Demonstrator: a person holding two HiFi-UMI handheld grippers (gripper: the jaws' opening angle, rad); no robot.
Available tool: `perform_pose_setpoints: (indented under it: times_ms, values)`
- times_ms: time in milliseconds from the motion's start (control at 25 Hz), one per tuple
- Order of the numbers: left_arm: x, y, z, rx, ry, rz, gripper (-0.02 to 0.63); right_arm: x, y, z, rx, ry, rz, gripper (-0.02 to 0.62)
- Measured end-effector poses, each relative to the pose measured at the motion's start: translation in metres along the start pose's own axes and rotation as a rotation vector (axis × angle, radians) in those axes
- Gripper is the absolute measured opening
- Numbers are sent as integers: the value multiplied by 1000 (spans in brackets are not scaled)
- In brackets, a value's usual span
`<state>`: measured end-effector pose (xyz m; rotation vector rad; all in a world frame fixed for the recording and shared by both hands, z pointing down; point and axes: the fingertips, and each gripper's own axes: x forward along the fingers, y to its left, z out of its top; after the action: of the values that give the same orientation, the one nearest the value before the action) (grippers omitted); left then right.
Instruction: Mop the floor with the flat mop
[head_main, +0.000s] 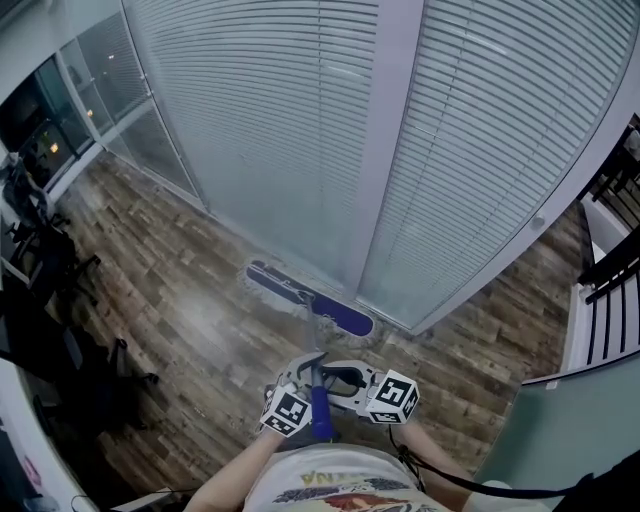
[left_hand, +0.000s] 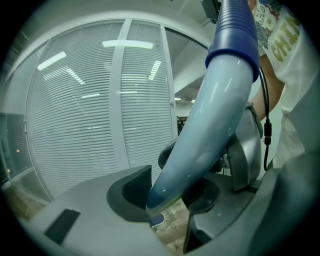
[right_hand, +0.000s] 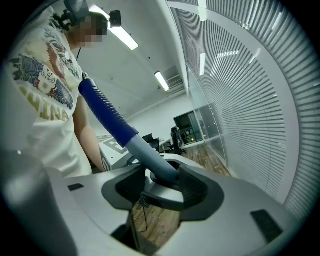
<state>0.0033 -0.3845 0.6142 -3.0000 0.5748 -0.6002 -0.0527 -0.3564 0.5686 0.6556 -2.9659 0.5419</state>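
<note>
A: What does the head view show?
B: Mid-frame, a flat mop (head_main: 310, 298), its blue oblong pad on the wood-plank floor (head_main: 190, 320), against ribbed white blinds (head_main: 270, 120).
A: The left gripper view?
B: A smooth grey left gripper (left_hand: 167, 200), clamped on the mop's round pale-blue handle (left_hand: 210, 130) (ribbed dark-blue grip, upper right).
A: The right gripper view?
B: The right gripper (right_hand: 161, 181), fingers closed round that handle, lower centre.

Wood floor (head_main: 170, 310), glass wall (head_main: 150, 150) w/ blinds (head_main: 480, 150).
</note>
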Motion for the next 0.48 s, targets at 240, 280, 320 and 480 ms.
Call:
perform_pose_setpoints:
  times_ms: [240, 280, 320, 480]
  values:
    - [-11, 1, -7, 47, 44, 13, 114, 10, 9, -3, -24, 0, -2, 204]
    - [-12, -3, -9, 57, 55, 14, 112, 7, 12, -6, -25, -2, -3, 204]
    - [-12, -9, -10, 65, 63, 16, 110, 4, 16, -9, -25, -6, -5, 202]
    - [-13, -40, -10, 81, 81, 19, 109, -17, 36, -20, -39, -5, -11, 202]
